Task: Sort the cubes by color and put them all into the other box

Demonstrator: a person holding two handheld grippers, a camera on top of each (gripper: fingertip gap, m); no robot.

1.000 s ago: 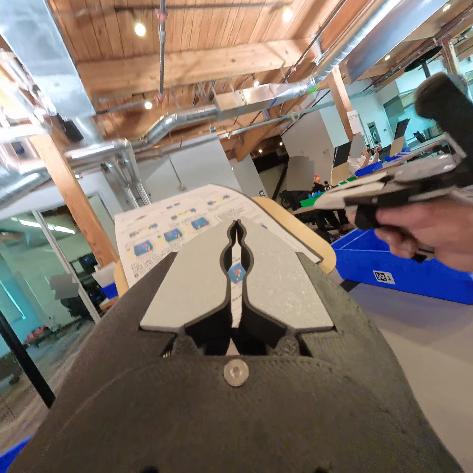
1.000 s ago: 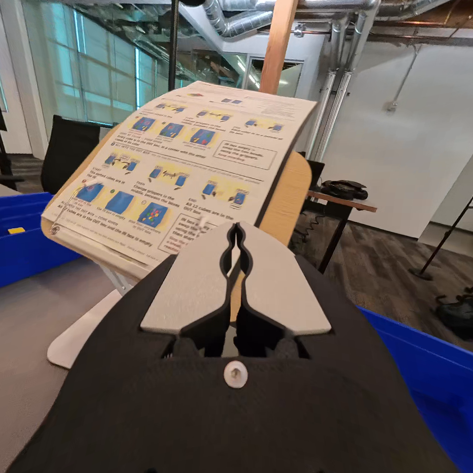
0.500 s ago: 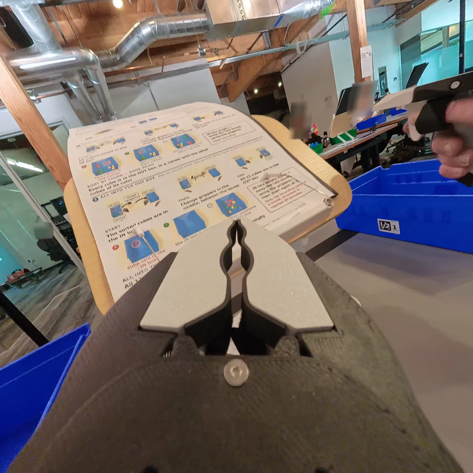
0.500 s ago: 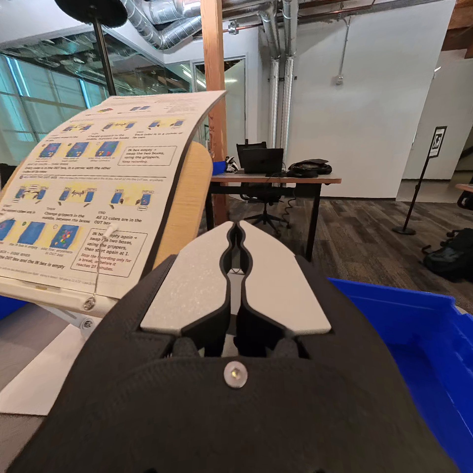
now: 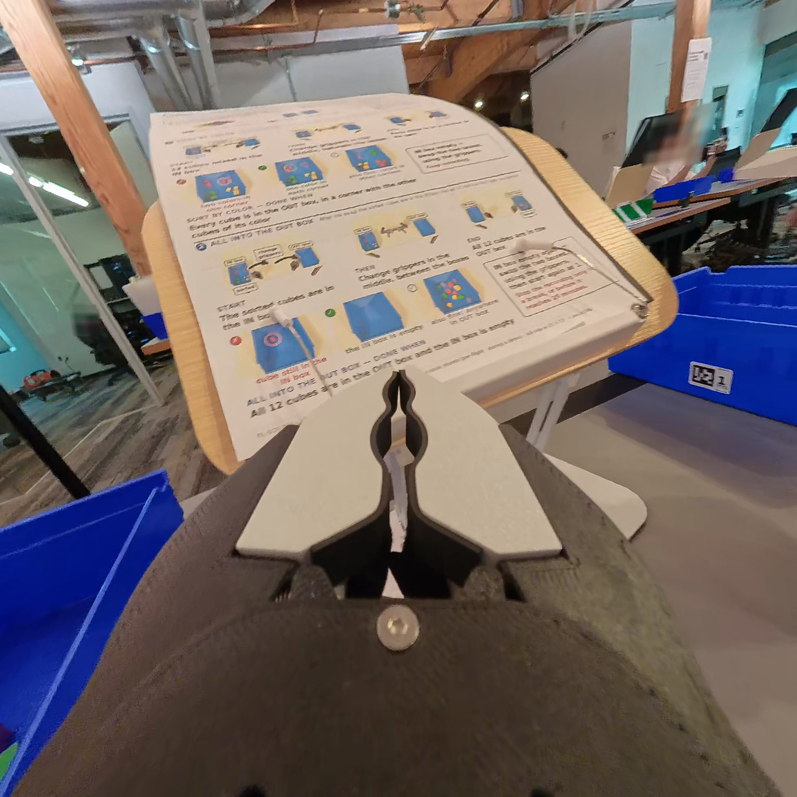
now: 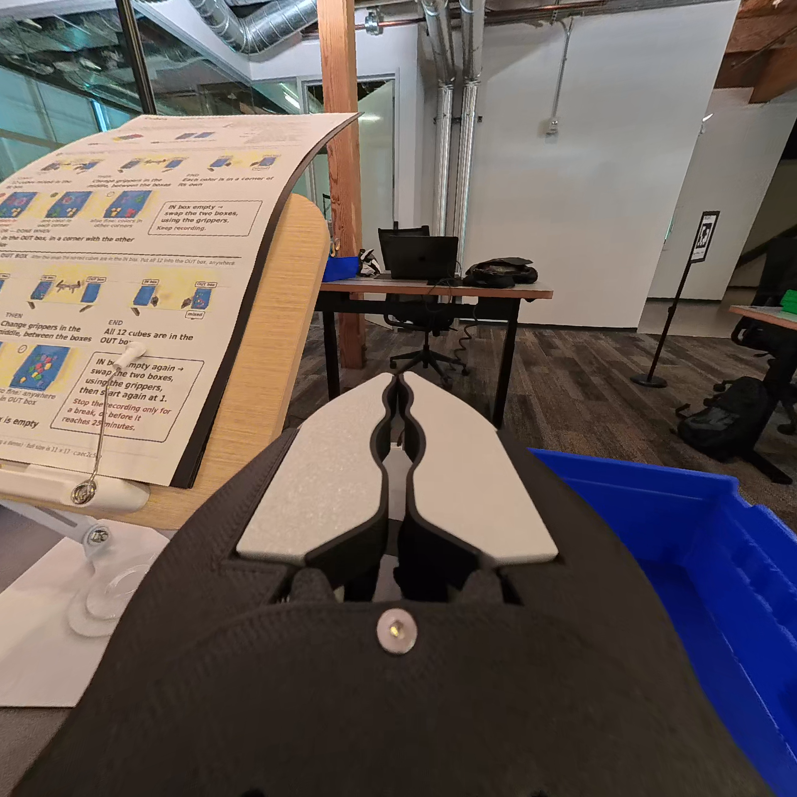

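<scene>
My left gripper [image 5: 399,379] is shut with nothing between its pads, held above the table in front of the instruction sheet [image 5: 366,258]. A blue box [image 5: 73,573] lies at the lower left of the left wrist view, with a bit of purple and green [image 5: 6,750] at its bottom edge. A second blue box [image 5: 733,332] with a tag stands at the right. My right gripper [image 6: 399,378] is shut with nothing between its pads, beside the sheet [image 6: 142,280] and left of a blue box [image 6: 698,573].
The sheet rests on a wooden stand [image 5: 604,224] with a white foot [image 5: 604,500] on the grey table [image 5: 711,539]. Beyond the table edge are a desk with a laptop [image 6: 422,258], an office chair [image 6: 427,345], a sign post [image 6: 677,302] and a backpack [image 6: 724,418].
Both views have tilted down from the ceiling towards the table. The right gripper and hand have left the left wrist view. The right wrist view has swung right. Both grippers stay shut.
</scene>
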